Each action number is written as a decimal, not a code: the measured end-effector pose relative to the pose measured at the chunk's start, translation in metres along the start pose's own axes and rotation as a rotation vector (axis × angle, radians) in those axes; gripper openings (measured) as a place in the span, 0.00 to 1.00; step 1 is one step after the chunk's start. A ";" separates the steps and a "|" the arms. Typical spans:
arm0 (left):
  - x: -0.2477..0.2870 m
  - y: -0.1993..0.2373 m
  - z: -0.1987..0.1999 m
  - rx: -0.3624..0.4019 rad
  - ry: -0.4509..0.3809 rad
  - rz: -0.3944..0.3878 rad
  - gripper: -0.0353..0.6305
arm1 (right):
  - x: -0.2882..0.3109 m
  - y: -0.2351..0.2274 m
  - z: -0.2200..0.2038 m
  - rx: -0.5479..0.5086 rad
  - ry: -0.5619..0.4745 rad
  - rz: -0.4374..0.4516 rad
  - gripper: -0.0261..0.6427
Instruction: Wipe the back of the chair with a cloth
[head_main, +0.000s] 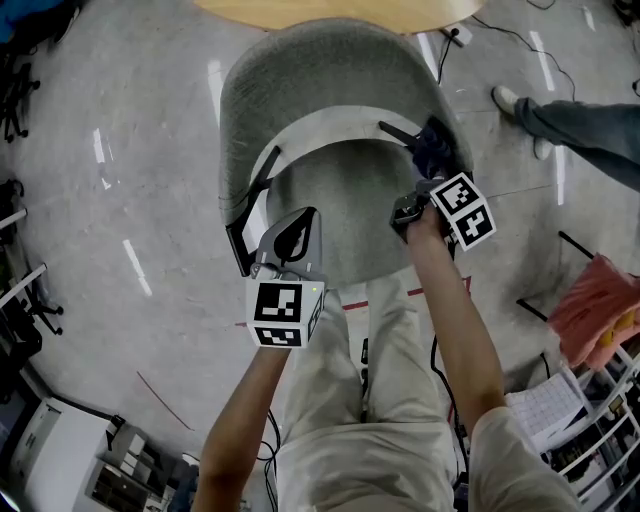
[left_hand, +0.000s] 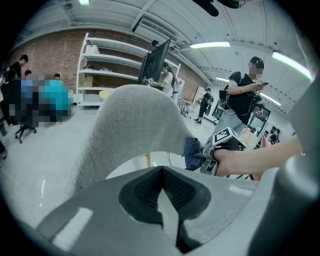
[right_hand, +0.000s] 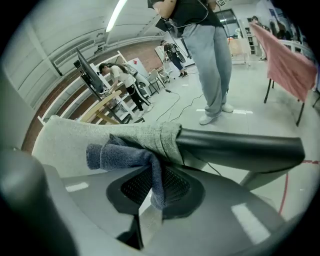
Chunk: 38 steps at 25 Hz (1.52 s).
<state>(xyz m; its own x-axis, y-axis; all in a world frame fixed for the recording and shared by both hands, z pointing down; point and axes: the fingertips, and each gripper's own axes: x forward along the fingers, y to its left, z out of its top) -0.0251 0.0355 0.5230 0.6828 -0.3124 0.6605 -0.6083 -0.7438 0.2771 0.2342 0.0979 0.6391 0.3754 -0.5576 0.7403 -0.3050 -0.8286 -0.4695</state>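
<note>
A grey fabric chair stands in front of me, its curved back (head_main: 320, 80) at the far side and its seat (head_main: 350, 200) below my hands. My right gripper (head_main: 425, 150) is shut on a dark blue cloth (head_main: 432, 145) and presses it against the right end of the chair back (right_hand: 100, 137), just above the black armrest (right_hand: 240, 147). The cloth (right_hand: 120, 155) bunches against the fabric. My left gripper (head_main: 295, 235) hovers over the seat's left front, jaws closed on nothing. The left gripper view shows the chair back (left_hand: 135, 120) and the cloth (left_hand: 192, 152).
A wooden table (head_main: 340, 12) stands just beyond the chair. A person's legs (head_main: 580, 130) are at the right, with a pink cloth on a rack (head_main: 595, 305) nearer me. The left armrest (head_main: 245, 215) is by my left gripper. Cables lie on the floor.
</note>
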 end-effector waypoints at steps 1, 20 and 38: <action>0.000 0.000 0.002 0.001 -0.002 0.001 0.05 | -0.002 -0.001 0.000 0.012 -0.002 -0.002 0.14; -0.031 -0.035 0.057 0.032 -0.039 -0.032 0.05 | -0.065 -0.014 0.011 -0.112 0.155 0.039 0.14; -0.114 -0.084 0.163 -0.018 -0.183 0.000 0.05 | -0.188 0.144 0.054 -0.409 0.261 0.424 0.14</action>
<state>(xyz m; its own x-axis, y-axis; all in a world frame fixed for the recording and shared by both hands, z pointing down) 0.0143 0.0376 0.3101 0.7441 -0.4155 0.5232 -0.6142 -0.7336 0.2908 0.1668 0.0805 0.4063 -0.0601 -0.7597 0.6475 -0.7084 -0.4246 -0.5639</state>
